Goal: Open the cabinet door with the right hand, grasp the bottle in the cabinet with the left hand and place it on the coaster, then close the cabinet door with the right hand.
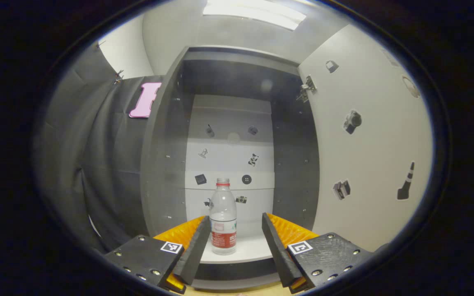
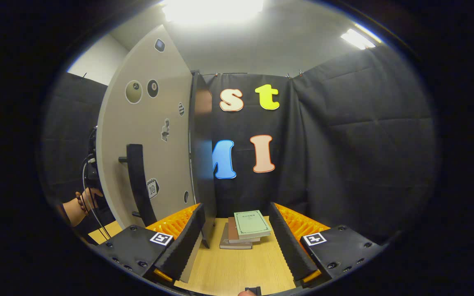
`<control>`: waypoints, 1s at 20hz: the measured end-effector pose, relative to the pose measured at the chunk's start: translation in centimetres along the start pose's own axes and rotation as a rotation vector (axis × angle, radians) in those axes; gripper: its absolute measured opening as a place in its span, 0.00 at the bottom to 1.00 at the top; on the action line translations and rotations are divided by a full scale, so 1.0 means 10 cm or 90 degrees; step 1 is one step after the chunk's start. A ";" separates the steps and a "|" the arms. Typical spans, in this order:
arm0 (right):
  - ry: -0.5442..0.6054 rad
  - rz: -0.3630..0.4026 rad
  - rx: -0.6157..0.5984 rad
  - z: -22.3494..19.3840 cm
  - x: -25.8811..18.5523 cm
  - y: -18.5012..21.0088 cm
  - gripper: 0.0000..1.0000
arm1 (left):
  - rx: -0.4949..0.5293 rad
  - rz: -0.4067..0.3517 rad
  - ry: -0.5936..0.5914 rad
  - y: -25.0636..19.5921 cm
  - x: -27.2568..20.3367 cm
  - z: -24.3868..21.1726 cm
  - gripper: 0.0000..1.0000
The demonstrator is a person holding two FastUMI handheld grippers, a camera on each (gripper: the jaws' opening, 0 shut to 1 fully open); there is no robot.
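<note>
Probably light and slippery, so best gripped around the labelled waist: bottle (image 1: 223, 218) upright on the cabinet shelf (image 1: 253, 251), between the parted, empty left gripper (image 1: 235, 242) jaws; right gripper (image 2: 237, 242) likewise spread, holding nothing.

In the left gripper view we see the pale shelf (image 1: 253, 251) at the bottom of the open cabinet (image 1: 163, 164), and on it the bottle (image 1: 223, 218) stands upright, alone, near the front edge. In the right gripper view we see the wooden table (image 2: 237, 267), and on it lies a small stack of books (image 2: 245, 230), the green one on top turned a little against those below. The stack lies near the wall, just beside the door (image 2: 146, 135).
</note>
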State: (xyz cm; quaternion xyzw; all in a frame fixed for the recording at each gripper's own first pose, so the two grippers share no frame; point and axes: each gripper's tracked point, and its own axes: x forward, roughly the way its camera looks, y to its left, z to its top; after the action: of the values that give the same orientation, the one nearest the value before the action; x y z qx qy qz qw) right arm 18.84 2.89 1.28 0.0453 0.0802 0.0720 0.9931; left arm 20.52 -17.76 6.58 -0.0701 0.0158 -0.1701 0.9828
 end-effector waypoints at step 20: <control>0.086 -0.077 0.039 -0.54 0.40 -0.61 0.99 | 0.054 0.054 0.064 0.27 1.21 -0.45 0.75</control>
State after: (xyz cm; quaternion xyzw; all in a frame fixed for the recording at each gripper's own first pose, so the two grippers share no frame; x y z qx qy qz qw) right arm 22.71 -2.06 -5.28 0.0656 0.1521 0.0122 0.9861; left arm 32.56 -19.91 1.67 -0.0191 0.0607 -0.1323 0.9892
